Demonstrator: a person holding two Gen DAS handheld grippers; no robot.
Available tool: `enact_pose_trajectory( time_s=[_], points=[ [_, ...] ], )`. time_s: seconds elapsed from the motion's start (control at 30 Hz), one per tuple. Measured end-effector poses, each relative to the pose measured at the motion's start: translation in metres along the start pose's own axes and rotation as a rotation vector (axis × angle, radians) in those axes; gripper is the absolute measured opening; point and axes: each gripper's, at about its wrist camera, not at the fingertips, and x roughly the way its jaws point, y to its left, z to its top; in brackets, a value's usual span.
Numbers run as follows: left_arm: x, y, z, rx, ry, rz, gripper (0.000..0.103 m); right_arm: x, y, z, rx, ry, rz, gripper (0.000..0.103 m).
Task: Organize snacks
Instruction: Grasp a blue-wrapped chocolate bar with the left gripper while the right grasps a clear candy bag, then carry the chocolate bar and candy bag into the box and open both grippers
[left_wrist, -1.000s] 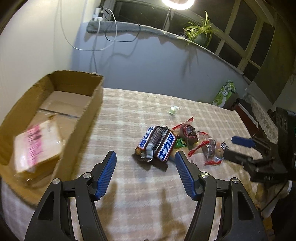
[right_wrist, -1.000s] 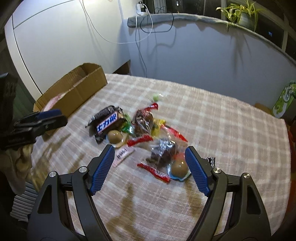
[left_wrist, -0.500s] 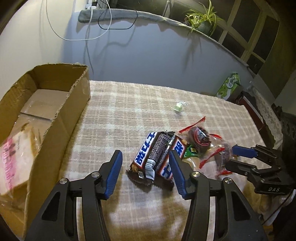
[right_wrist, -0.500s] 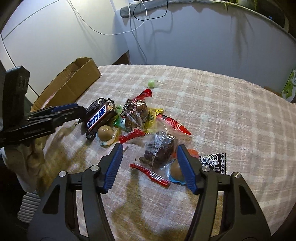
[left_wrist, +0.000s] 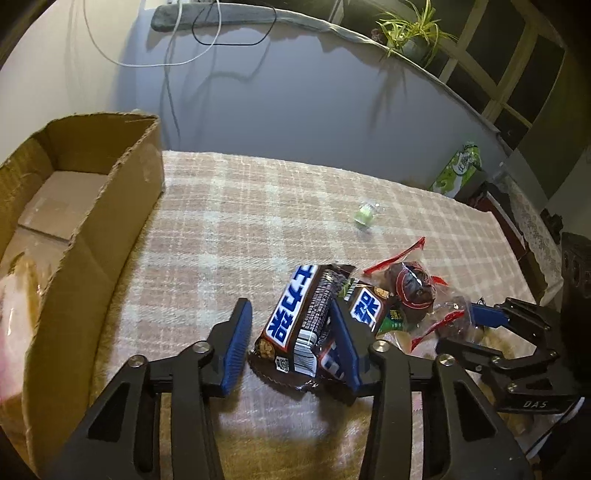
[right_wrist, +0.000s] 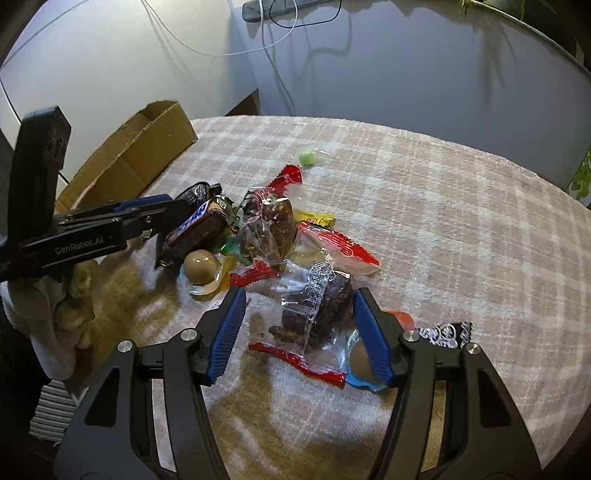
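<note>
Brown chocolate bar (left_wrist: 295, 321) straddled by left gripper (left_wrist: 291, 343), jaws closing, pads not yet pressing, presumably bound for cardboard box (left_wrist: 110, 225) alongside; clear-wrapped dark cake (right_wrist: 317, 306) framed between parted, unclamped fingers (right_wrist: 227, 328) of right gripper (right_wrist: 299, 332), amid snack pile on checked cloth (right_wrist: 443, 221).

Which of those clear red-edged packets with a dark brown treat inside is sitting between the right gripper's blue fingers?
The nearer packet, between the right gripper. The other packet lies farther back in the pile, beside the chocolate bar.
</note>
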Motion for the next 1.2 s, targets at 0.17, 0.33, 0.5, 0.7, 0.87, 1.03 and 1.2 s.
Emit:
enact_pose_trajectory(
  time_s=[0.17, 0.33, 0.5, 0.7, 0.87, 1.03, 1.2],
  points=[
    [0.005, -0.003, 0.001, 0.016, 0.008, -0.001, 0.031, 0.004, 0.000, 0.003, -0.002, 0.005, -0.009, 0.052],
    [0.005, -0.006, 0.000, 0.011, -0.007, 0.015, 0.030, 0.003, -0.004, 0.002, 0.013, 0.004, -0.002, 0.047],
    [0.000, -0.005, -0.002, -0.007, -0.016, 0.010, 0.028, 0.001, -0.006, 0.000, 0.035, -0.004, 0.011, 0.043],
    [-0.013, -0.003, -0.005, -0.012, -0.044, 0.019, 0.027, -0.010, -0.008, -0.004, 0.049, -0.025, 0.017, 0.039],
    [-0.027, -0.005, -0.006, -0.013, -0.072, 0.017, 0.027, -0.023, -0.005, -0.006, 0.054, -0.051, 0.022, 0.037],
    [-0.046, -0.005, -0.009, -0.018, -0.106, 0.012, 0.027, -0.039, 0.001, -0.005, 0.053, -0.084, 0.030, 0.037],
    [-0.070, -0.001, -0.009, -0.014, -0.152, 0.024, 0.027, -0.053, 0.015, 0.001, 0.033, -0.113, 0.041, 0.037]
  ],
)
